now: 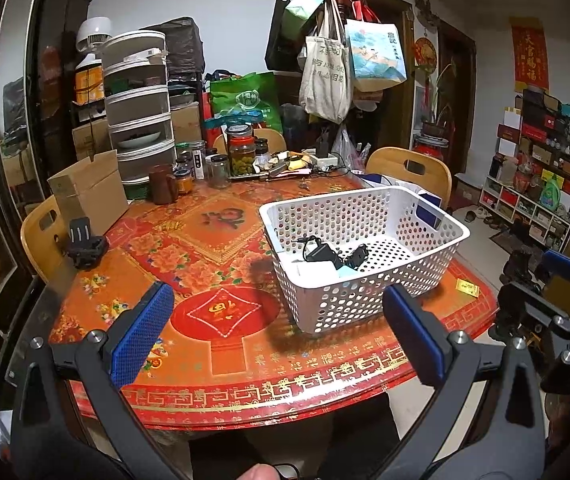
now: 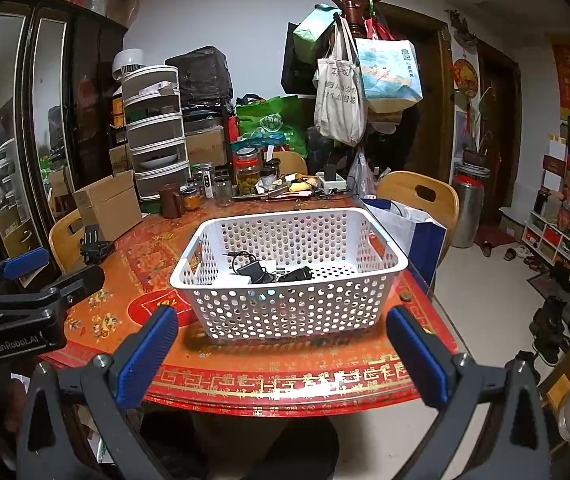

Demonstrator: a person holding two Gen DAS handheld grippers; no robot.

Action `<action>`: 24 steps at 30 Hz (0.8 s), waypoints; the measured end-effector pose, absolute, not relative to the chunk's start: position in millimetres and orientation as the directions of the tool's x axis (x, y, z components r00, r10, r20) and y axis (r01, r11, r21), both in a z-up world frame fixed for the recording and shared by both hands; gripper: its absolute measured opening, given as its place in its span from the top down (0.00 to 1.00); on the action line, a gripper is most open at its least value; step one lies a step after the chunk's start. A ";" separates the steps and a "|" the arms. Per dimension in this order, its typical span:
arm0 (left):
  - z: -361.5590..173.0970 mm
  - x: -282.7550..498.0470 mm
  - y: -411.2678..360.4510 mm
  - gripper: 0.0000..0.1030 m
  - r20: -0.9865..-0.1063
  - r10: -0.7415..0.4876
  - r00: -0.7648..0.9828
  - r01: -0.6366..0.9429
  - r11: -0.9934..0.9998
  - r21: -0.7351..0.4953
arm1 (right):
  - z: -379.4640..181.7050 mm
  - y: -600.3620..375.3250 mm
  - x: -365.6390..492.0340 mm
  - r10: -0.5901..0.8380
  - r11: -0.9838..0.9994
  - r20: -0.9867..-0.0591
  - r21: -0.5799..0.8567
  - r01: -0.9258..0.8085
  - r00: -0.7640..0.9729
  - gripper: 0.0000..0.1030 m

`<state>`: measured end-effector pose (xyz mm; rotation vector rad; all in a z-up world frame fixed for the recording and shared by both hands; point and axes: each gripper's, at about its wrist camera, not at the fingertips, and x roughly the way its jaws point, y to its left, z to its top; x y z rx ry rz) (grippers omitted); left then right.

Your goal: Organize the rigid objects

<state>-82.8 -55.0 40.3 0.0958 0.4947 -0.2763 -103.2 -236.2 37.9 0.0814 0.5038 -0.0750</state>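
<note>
A white perforated basket holds black chargers on a red-and-orange floral tablecloth with gold fretwork edging; blue textured pads line black grippers.

Looking like a home dining rm: round table w/ red festive cloth sitting among wood chairs, pickle jars, coat rack hanging tote bags, shoe shelf.
</note>
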 end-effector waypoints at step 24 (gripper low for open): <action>36.2 -82.8 -59.6 0.00 -0.491 -0.246 0.836 0.295 0.955 0.023 | 38.2 -233.0 -102.9 -0.047 0.995 -0.489 0.055 0.085 0.871 0.00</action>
